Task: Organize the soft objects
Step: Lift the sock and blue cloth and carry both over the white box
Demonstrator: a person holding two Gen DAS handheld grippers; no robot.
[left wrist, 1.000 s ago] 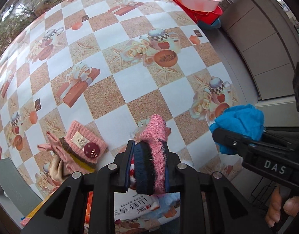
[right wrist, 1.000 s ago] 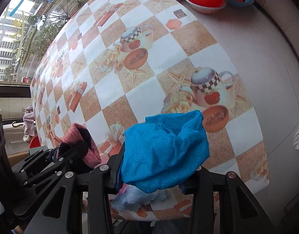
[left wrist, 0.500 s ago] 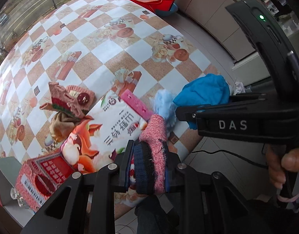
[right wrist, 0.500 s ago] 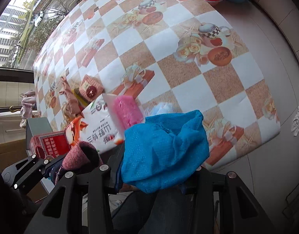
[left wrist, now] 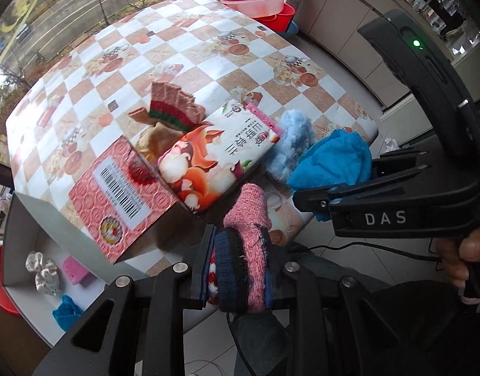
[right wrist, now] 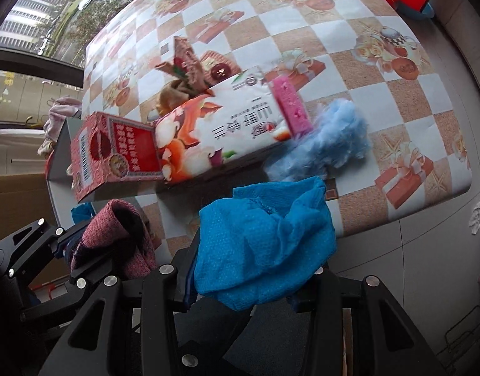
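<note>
The left tool (left wrist: 236,277) is clamped on a folded pink knit sock (left wrist: 244,219) with a navy band; the cuff end is squeezed flat between the pads and the toe sticks up free. The right tool (right wrist: 249,282) pinches a crumpled bright blue cloth (right wrist: 265,244), which bulges out above the pads and droops over them. Both tools are over the near edge of the counter (left wrist: 189,50), which is covered in a checked oilcloth printed with teacups and gift boxes.

Both pieces look light and limp. They should squash rather than slip, and they seem best gripped through a bunched fold, as they are now. A loose tail could snag on a box wall when let go.

On the counter lie more soft things: a pale blue fluffy tuft (right wrist: 330,138), a striped knit sock (left wrist: 174,109) and a tan cloth (left wrist: 155,141) beside it. They lie against a printed snack bag (left wrist: 214,156) and a red carton (left wrist: 121,194).

Below the counter's left edge stands an open white box (left wrist: 20,216). It holds a white dotted scrunchie (left wrist: 42,271), a small pink sponge block (left wrist: 75,271) and a scrap of blue cloth (left wrist: 66,311). Much of its floor is bare. It looks like the place meant for the soft items.

At the far corner sit stacked basins (left wrist: 261,3), the top one pink; what is in them cannot be seen.
</note>
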